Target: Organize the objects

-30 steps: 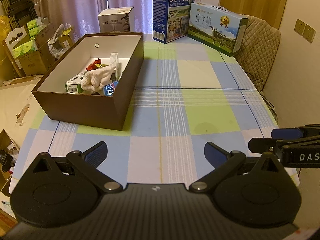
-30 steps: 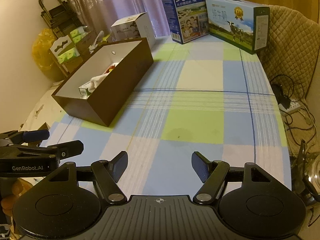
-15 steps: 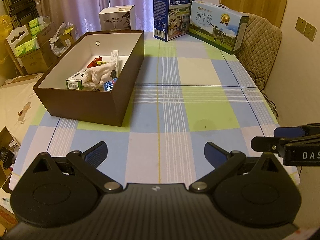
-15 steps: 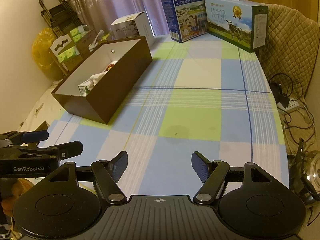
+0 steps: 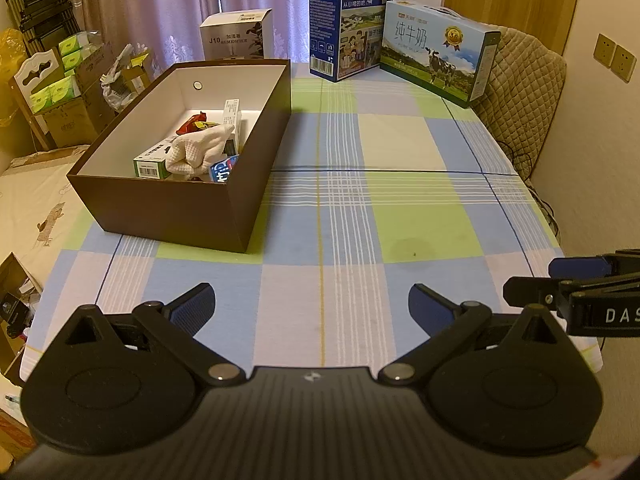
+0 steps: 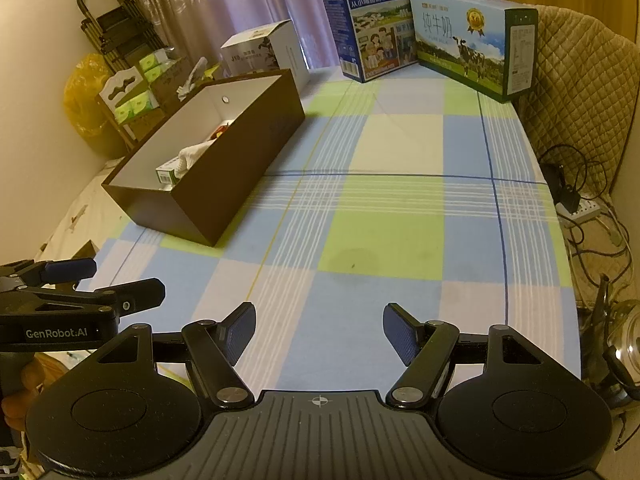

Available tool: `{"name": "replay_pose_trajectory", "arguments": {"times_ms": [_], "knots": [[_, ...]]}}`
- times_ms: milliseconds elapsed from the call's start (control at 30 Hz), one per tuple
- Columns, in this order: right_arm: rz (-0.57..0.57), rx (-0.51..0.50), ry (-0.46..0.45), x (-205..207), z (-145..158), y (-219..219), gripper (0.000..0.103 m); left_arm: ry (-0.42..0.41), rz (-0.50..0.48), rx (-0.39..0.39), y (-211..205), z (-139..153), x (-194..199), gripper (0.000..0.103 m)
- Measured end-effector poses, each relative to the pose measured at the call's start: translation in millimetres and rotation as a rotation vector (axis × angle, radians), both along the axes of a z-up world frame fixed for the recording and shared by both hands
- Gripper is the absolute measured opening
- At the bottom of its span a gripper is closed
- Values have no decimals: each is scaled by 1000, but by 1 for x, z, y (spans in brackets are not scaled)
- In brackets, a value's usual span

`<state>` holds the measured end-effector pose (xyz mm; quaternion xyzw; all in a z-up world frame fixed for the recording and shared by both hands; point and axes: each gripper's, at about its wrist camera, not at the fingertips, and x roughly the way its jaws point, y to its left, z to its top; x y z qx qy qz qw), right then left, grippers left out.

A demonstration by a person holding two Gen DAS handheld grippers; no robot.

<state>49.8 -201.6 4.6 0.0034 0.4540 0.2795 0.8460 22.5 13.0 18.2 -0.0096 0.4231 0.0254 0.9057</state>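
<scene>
A dark brown open box (image 5: 172,208) (image 6: 224,200) stands on the left of the checked tablecloth. Inside it lie a white cloth (image 5: 200,150), a green and white carton (image 5: 150,164), a blue packet (image 5: 222,170), a red wrapper (image 5: 192,122) and a tall white carton (image 5: 232,114). My left gripper (image 5: 312,308) hangs open over the near edge of the table, with nothing between its fingers. My right gripper (image 6: 319,330) is also open and empty, to the right of the left one. Both are well short of the box.
Two milk cartons (image 5: 348,28) (image 5: 436,64) and a white humidifier box (image 5: 236,40) stand along the far edge. A quilted chair back (image 5: 524,92) is at the right. Boxes and a folded ladder (image 5: 36,12) crowd the floor at the left. Cables (image 6: 580,208) lie beyond the table's right edge.
The view has drawn back slightly from the box during the first half second. Both grippers stay open and empty.
</scene>
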Motion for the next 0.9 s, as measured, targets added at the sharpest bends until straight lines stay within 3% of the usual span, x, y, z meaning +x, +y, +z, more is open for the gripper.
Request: {"name": "replay_pose_trajectory", "arguments": {"times_ms": [900], "knots": [[2, -3, 6, 1, -4, 1, 68, 10, 12, -4, 4, -4, 7, 102]]}}
